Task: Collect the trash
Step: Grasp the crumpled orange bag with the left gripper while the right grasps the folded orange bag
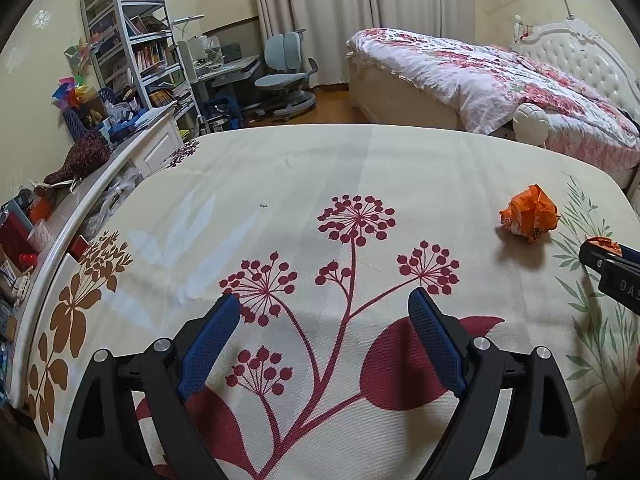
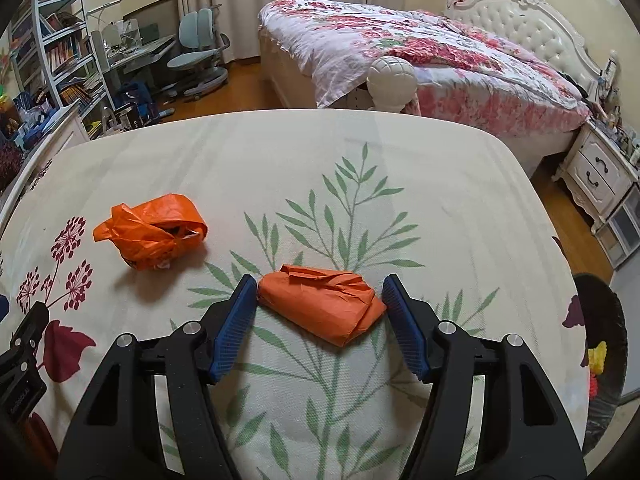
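Tablecloth (image 2: 400, 152) far edge well ahead of right gripper (image 2: 320, 304), bare cloth all round. It tilts down, jaws part open, folded orange wrapper (image 2: 320, 306) between pads, grip unclear. Crumpled orange bag (image 2: 154, 236) ahead-left. Left gripper (image 1: 324, 316) wide apart, empty.

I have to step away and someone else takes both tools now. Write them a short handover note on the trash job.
Left tool: open, nothing in it, above the patterned tablecloth.
Right tool: open around the folded orange paper wad; pads close on both sides, no firm grip visible.
Crumpled orange plastic bag: loose on the cloth, beyond and to the left of the wad.
Done: neither piece is collected.
Left: close on the wad and lift it, then fetch the bag. No bin shows in either view, so find one first.
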Motion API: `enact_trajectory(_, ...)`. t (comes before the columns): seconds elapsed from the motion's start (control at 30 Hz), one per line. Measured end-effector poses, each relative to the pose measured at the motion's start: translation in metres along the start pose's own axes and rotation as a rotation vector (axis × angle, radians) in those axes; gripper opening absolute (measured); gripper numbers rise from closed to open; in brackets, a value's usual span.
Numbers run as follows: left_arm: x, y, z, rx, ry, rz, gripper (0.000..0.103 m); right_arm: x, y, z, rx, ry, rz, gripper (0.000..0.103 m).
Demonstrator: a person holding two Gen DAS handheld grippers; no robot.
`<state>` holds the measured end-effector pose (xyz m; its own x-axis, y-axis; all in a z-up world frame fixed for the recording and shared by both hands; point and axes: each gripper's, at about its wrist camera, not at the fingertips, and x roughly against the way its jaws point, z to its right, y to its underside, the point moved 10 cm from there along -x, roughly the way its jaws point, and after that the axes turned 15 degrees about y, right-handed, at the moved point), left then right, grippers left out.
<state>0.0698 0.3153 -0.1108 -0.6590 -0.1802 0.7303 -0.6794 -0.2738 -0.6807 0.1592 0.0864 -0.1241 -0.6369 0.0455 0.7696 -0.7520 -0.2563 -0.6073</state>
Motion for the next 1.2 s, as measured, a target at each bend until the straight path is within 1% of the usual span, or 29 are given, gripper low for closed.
enact_trajectory(0.27, -0.002, -0.001, 0.028, -0.032, 0.051, 0.000, 0.086, -0.003, 0.007, 0.033, -0.015, 0.015, -0.004, 0.063)
enact_trajectory(0.5, -0.009, -0.008, 0.070, -0.075, 0.114, 0.005, 0.086, -0.011, 0.007, 0.061, -0.023, 0.024, -0.005, 0.063)
enact_trajectory(0.7, -0.018, -0.015, 0.101, -0.112, 0.145, 0.004, 0.086, -0.018, 0.007, 0.081, -0.034, 0.024, -0.009, 0.063)
enact_trajectory(0.93, -0.032, -0.027, 0.123, -0.132, 0.146, -0.005, 0.086, -0.023, 0.004, 0.087, -0.030, 0.017, -0.006, 0.063)
enact_trajectory(1.2, -0.048, -0.040, 0.133, -0.151, 0.135, -0.023, 0.086, -0.026, 0.000, 0.088, -0.028, 0.002, -0.004, 0.064)
